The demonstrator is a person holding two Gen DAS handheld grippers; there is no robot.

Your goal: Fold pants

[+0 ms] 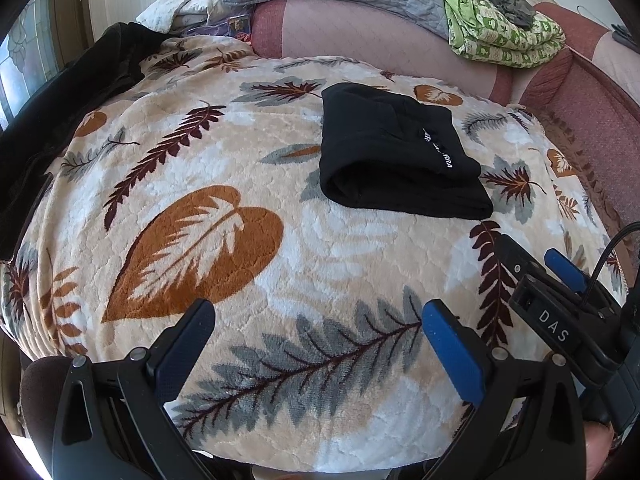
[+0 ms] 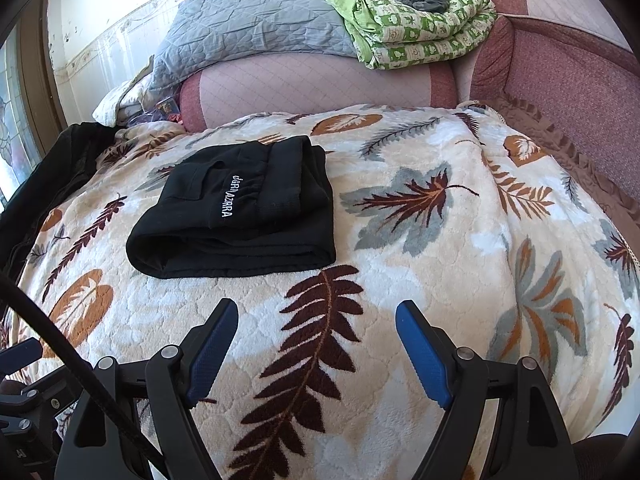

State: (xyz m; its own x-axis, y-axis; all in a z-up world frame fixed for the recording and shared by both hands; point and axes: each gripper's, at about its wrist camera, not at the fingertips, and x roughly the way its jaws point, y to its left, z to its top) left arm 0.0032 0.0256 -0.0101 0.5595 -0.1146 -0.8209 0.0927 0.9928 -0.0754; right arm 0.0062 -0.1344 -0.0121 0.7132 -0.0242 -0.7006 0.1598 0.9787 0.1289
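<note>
- Black pants (image 2: pixel 236 208): lying folded into a compact rectangular bundle on the leaf-patterned blanket (image 2: pixel 400 280); white lettering runs across the upper layer; rounded fold edge faces the near left in the right wrist view; no gripper touches the bundle.
- Left gripper (image 1: pixel 318 334): jaws spread wide, nothing between them; held above the blanket on the near side, well apart from the pants (image 1: pixel 396 156); blue pad visible on the right finger.
- Right gripper (image 2: pixel 316 334): jaws spread, nothing held; positioned over the blanket on the near side of the bundle, apart from it; also visible at the right edge of the left wrist view (image 1: pixel 560 280), marked "DAS", with a black cable attached.
- Blanket (image 1: pixel 240 200): cream plush with brown, orange and grey leaves; covers the work surface; lies mostly flat with light creases toward the right.
- Pink sofa back (image 2: pixel 320 84): behind the blanket; a grey quilted pillow (image 2: pixel 248 24) rests on top; a folded green patterned quilt (image 2: pixel 424 28) sits beside the pillow, on the right.
- Dark garment (image 1: pixel 60 100): heaped at the far left edge of the blanket; type cannot be determined.
</note>
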